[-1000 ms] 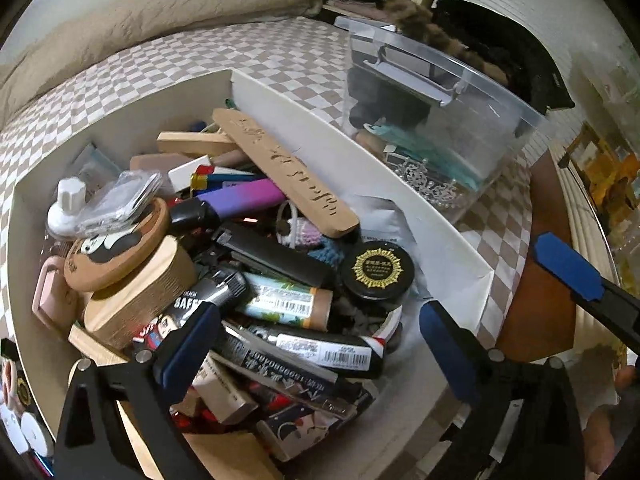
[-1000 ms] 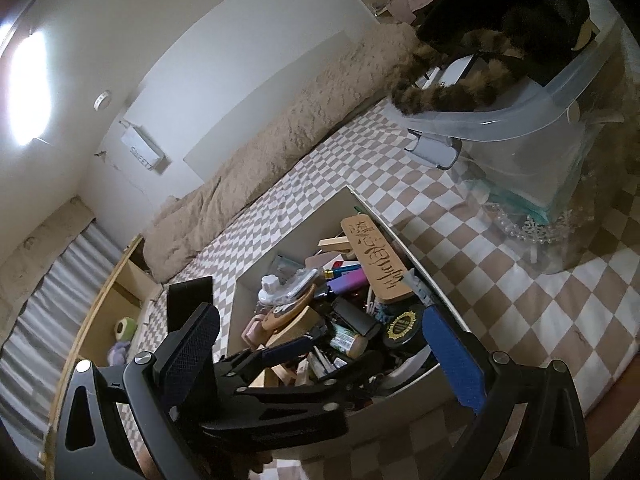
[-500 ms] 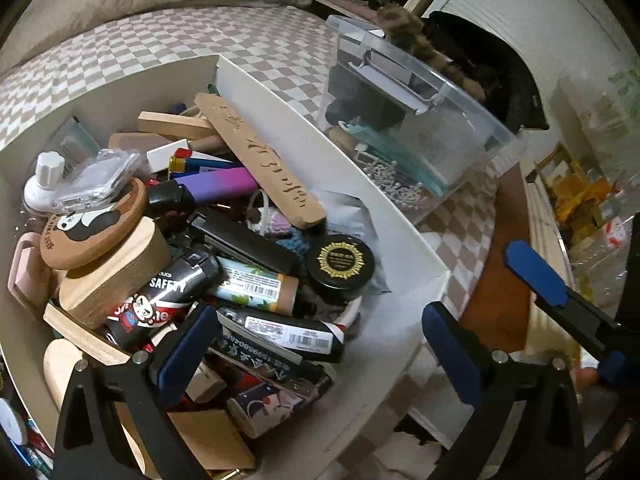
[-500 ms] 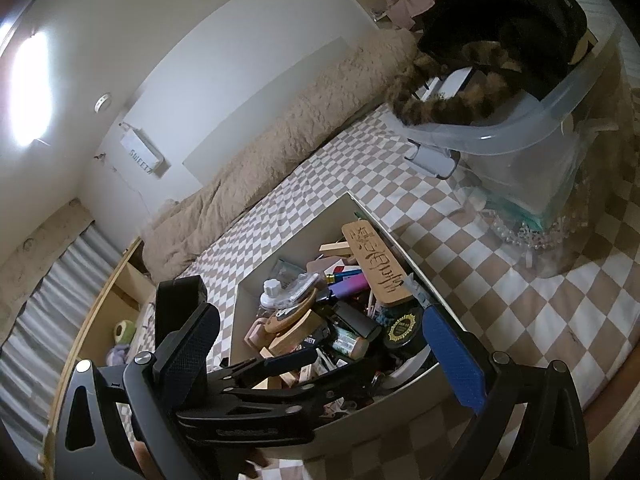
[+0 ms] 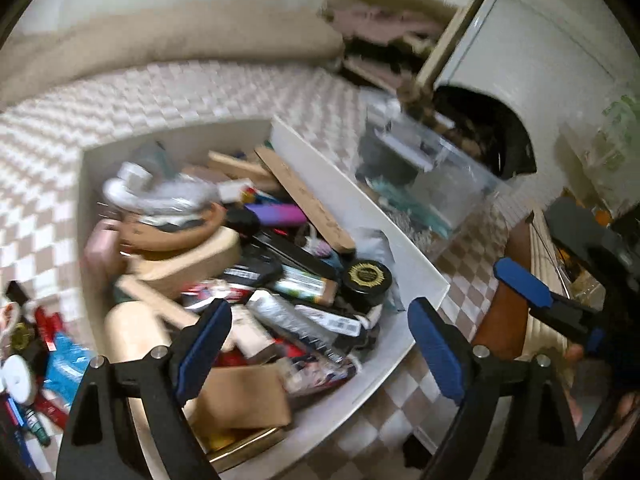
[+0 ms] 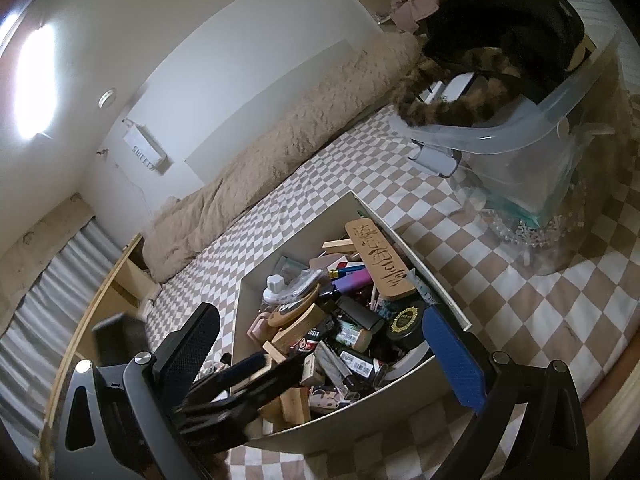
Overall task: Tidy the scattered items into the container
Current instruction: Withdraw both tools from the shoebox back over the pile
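I see a white box [image 6: 416, 412] on a beige-and-white checked cover [image 6: 520, 320]. Inside: purple lighter [image 6: 354, 281], black jar w/ gold emblem [image 6: 406, 320]. Gripper pads [image 6: 454, 356] blue.

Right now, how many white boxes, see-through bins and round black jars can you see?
White box: 1
See-through bin: 1
Round black jar: 1
Total: 3
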`<state>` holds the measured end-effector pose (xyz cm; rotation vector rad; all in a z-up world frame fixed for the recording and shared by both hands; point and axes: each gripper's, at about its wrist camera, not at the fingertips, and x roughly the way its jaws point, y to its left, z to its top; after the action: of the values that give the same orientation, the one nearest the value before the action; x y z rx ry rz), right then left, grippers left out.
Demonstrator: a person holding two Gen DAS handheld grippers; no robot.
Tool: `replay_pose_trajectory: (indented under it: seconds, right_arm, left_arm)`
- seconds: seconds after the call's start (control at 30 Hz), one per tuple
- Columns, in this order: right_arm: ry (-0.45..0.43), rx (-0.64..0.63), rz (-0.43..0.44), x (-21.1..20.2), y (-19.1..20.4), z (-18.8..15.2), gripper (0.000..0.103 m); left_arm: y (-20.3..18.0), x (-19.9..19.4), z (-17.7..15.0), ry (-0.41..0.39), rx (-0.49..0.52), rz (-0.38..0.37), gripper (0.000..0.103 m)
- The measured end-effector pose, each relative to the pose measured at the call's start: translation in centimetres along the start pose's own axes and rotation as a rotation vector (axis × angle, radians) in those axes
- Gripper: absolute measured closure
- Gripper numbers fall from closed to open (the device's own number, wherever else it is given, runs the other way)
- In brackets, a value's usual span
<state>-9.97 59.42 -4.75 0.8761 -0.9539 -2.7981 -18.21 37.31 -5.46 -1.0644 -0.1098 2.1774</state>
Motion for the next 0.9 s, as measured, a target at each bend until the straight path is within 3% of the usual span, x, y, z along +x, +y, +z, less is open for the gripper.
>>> replay_pose_trajectory:
  seconds: [0.03, 0.13, 0.27, 0.53, 0.63, 0.73, 0.9]
  right_arm:
    - [0.001, -0.006, 0.004, 0.0, 0.2, -0.1, 0.002]
    - [0.004, -0.022, 0.011, 0.2, 0.8, -0.5, 0.002]
    - [0.020, -0.041, 0.027, 0.8, 1.9, -1.2, 0.002]
    - [0.038, -0.118, 0.044, 1.1, 4.9, -3.4, 0.002]
    - [0.029, -0.168, 0.045, 1.2, 6.4, -4.4, 0.002]
    - [0.020, -0.217, 0.040, 1.6, 7.8, -5.4, 0.002]
    - [-0.012, -0.250, 0.038, 2.2, 8.7, -7.1, 0.000]
  left_arm:
    - [0.5, -1.1, -0.4, -0.028, 0.009, 0.013, 0.000]
    - [1.9, -4.1, -2.0, -0.121, 0.063, 0.065, 0.000]
    - [4.0, -6.9, -4.2, -0.154, 0.138, 0.142, 0.000]
    - [11.6, -11.7, -9.1, -0.139, 0.150, 0.301, 0.000]
    - [14.6, -12.5, -11.2, -0.099, 0.113, 0.311, 0.000]
    - [17.0, -12.5, -13.2, -0.046, 0.089, 0.368, 0.000]
    - [19.3, -12.5, -15.2, -0.011, 0.083, 0.413, 0.000]
